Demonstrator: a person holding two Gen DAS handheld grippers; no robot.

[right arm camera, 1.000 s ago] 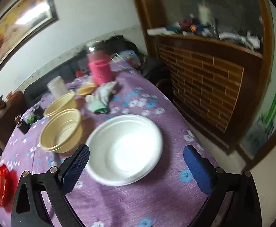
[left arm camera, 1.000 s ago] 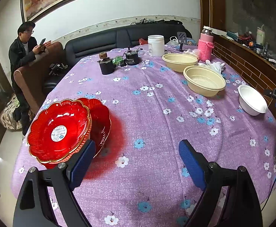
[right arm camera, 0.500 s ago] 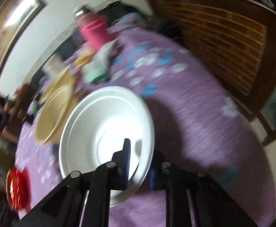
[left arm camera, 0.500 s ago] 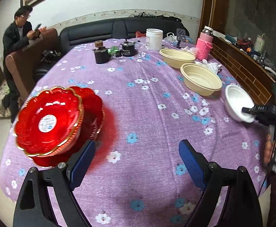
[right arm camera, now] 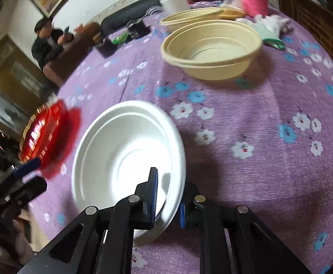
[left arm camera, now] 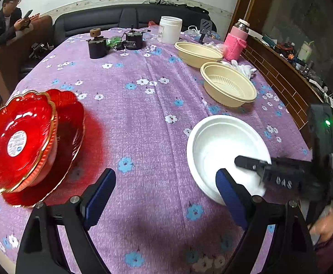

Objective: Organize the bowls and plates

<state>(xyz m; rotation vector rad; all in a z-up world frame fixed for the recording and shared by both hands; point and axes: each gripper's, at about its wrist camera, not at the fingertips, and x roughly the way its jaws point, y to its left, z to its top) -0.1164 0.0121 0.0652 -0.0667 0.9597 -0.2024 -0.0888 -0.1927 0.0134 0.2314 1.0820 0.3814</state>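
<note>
White bowl point(right arm camera: 125, 157): right claw point(right arm camera: 168, 202) is clamping its near rim, jaws easing slightly, rim between them. Left claw point(left arm camera: 166, 194) is hanging released over the bench point(left arm camera: 143, 96). Red plates point(left arm camera: 27, 139) are sitting stacked left of it; two cream bowls point(right arm camera: 212, 50) beyond are waiting unstacked. Sorting looks early.

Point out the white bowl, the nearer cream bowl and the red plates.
white bowl point(right arm camera: 125, 150): right wrist view, inner floor.
nearer cream bowl point(left arm camera: 229, 86): left wrist view, ribbed inner floor.
red plates point(left arm camera: 17, 140): left wrist view, label on the top plate.
</note>
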